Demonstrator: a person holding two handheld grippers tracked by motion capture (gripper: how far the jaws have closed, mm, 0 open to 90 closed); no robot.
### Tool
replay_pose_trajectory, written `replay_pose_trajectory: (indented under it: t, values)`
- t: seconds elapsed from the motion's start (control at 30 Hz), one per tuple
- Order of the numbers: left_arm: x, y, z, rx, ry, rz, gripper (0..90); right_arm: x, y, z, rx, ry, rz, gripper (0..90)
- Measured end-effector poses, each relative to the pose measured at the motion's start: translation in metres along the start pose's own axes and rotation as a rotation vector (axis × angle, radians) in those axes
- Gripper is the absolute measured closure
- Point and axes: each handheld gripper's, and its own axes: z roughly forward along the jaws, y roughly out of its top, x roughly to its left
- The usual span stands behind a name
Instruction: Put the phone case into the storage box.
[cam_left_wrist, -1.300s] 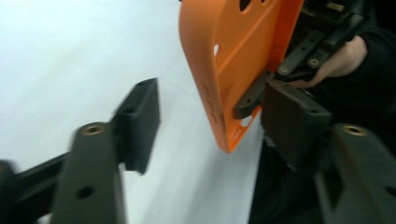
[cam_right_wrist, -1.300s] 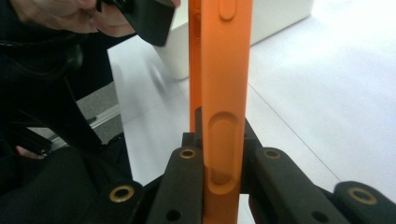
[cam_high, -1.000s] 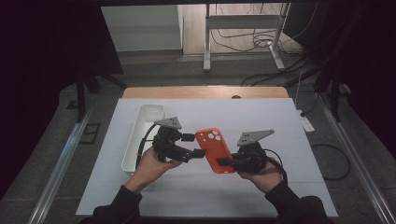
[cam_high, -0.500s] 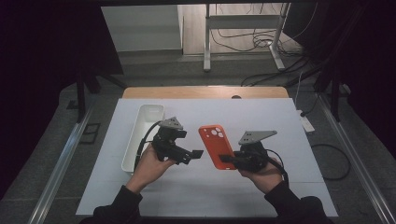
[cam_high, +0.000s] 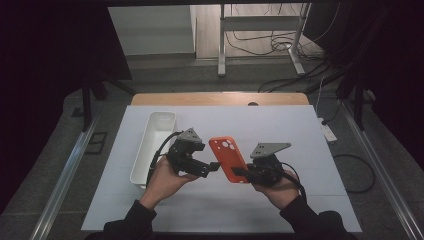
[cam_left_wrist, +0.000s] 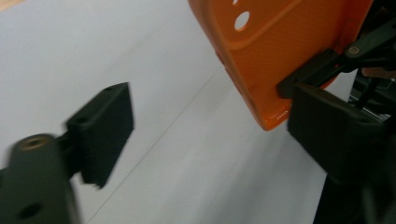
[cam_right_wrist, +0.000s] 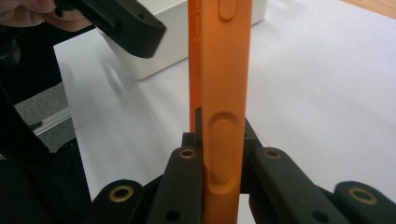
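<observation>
Orange phone case (cam_high: 229, 159) held above white table sheet (cam_high: 280, 125), between both grippers. Right gripper (cam_high: 240, 172) pinching case's near end, jaws clamped on both faces, case edge-on in right gripper view (cam_right_wrist: 219, 93). Left gripper (cam_high: 212, 167) jaws spread, just beside case's left edge; contact probably none, view blurred. White tray (cam_high: 152, 145) left of left hand.

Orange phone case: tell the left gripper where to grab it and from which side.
Grip the free long edge of the case, roughly mid-length, coming in from its left. The right gripper already clamps the lower end, so the case is held up off the table and its thin rim faces the open left gripper. Probably keep clear of the camera cut-out end.
</observation>
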Motion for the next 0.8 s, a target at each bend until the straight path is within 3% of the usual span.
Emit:
replay_pose_trajectory:
  t: [0.37, 0.4, 0.5, 0.7, 0.8]
  values:
    - [0.001, 0.001, -0.001, 0.014, -0.061, -0.055, 63.2, 0.004, 0.000, 0.002, 0.006, -0.004, -0.012, 84.6]
    - [0.002, 0.001, -0.002, 0.012, -0.079, -0.061, 63.2, 0.004, 0.000, 0.002, 0.007, -0.002, -0.014, 84.6]
    - [0.005, 0.001, -0.003, 0.007, -0.121, -0.086, 75.7, 0.005, 0.000, 0.003, 0.018, -0.009, -0.025, 84.6]
    - [0.013, -0.002, -0.005, 0.000, -0.174, -0.141, 85.4, 0.006, 0.000, 0.004, 0.017, -0.014, -0.027, 84.6]
    - [0.014, -0.003, -0.005, 0.004, -0.176, -0.153, 87.4, 0.006, 0.000, 0.004, 0.022, -0.012, -0.024, 84.6]
